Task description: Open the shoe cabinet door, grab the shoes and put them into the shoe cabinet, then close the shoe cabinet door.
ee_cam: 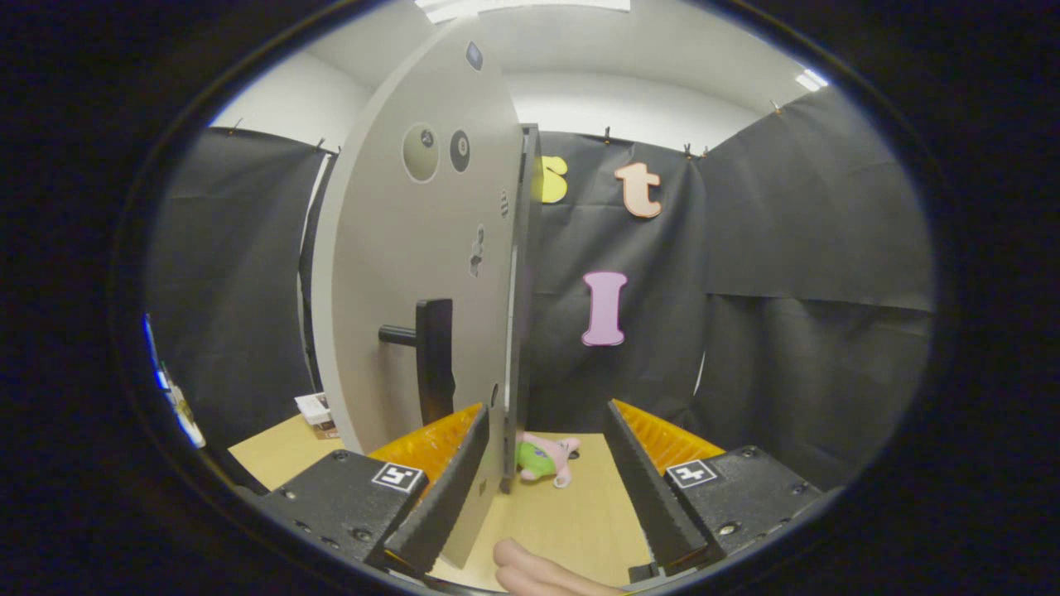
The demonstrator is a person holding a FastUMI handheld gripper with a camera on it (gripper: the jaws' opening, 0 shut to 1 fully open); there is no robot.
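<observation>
The grey cabinet door [414, 248] stands upright and close in front of me, seen almost edge-on. A black handle [435, 356] sticks out from its left face. My gripper [546, 412] is open. The door's lower edge runs down just inside the left finger [443, 488], and the right finger [650, 480] stands apart from it. A darker upright panel [527, 290] shows right behind the door's edge. Beyond the fingers a small green and pink soft item [545, 458] lies on the wooden tabletop [571, 513]; whether it is a shoe I cannot tell.
A person's fingers [538, 573] rest on the table between my gripper's fingers, near their base. A small white box [315, 411] sits on the table to the left of the door. Black cloth walls close the booth behind and to the right.
</observation>
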